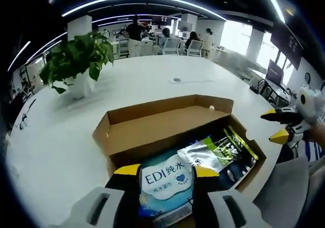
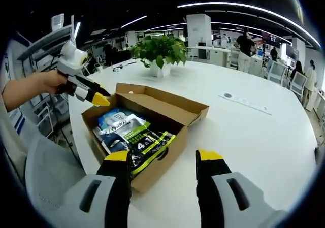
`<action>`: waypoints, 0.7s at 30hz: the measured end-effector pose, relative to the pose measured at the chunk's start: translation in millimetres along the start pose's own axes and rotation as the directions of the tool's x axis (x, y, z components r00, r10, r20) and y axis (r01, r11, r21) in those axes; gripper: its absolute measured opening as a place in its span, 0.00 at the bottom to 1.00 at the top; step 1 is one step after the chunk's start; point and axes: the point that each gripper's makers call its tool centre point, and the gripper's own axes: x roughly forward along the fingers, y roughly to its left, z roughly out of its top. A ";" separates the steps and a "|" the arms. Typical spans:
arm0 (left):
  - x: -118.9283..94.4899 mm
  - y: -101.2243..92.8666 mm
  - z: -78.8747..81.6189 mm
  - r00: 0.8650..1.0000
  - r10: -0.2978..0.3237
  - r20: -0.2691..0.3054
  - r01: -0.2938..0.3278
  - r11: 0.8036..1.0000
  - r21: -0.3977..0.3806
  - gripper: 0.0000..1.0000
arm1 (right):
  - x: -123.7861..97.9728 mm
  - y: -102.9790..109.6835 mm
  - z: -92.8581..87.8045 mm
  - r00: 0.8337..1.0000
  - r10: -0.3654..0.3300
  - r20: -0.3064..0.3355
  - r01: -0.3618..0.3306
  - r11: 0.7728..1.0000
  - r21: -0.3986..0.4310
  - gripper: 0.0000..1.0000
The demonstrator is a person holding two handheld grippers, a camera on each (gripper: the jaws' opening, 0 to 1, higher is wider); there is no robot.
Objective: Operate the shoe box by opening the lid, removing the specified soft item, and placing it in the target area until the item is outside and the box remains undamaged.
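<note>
An open brown cardboard shoe box (image 1: 119,134) (image 2: 152,172) rests on the white table, its lid (image 1: 167,117) (image 2: 170,105) folded back. Inside lie a blue-and-white soft wipes pack (image 1: 165,180) (image 2: 114,118) and a green-and-black pouch (image 1: 228,148) (image 2: 144,139). My left gripper (image 1: 166,171) (image 2: 99,97) is open, one yellow-tipped jaw on each side of the wipes pack at the box's end. At the opposite end my right gripper (image 2: 162,159) (image 1: 274,126) hovers open, with its left jaw over the box corner and nothing between the jaws.
A potted green plant (image 1: 76,60) (image 2: 160,50) stands on the table (image 1: 56,152) (image 2: 264,136) beyond the box. A small round disc (image 1: 176,79) (image 2: 227,95) sits mid-table. People and office chairs (image 1: 170,45) are at the far side. The table edge runs close behind the box.
</note>
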 end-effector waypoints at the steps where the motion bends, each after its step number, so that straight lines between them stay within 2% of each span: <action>1: 1.5 -4.0 -3.0 1.000 -0.012 -0.004 0.012 1.000 -0.010 0.39 | -1.4 1.8 -1.6 1.000 0.001 -0.001 -0.001 1.000 0.001 0.47; 7: 9.7 -19.5 -20.0 0.997 -0.065 -0.051 0.062 0.997 -0.047 0.37 | -7.0 11.3 -8.6 1.000 0.015 0.002 -0.015 1.000 0.020 0.50; 15: 20.2 -36.1 -34.6 0.988 -0.127 -0.093 0.118 0.988 -0.099 0.35 | -12.3 20.2 -13.1 1.000 0.022 0.006 -0.022 0.999 0.025 0.51; 21: 29.7 -47.8 -44.5 0.975 -0.191 -0.117 0.166 0.967 -0.192 0.29 | -15.6 22.5 -16.0 1.000 0.019 0.009 -0.020 0.999 0.032 0.51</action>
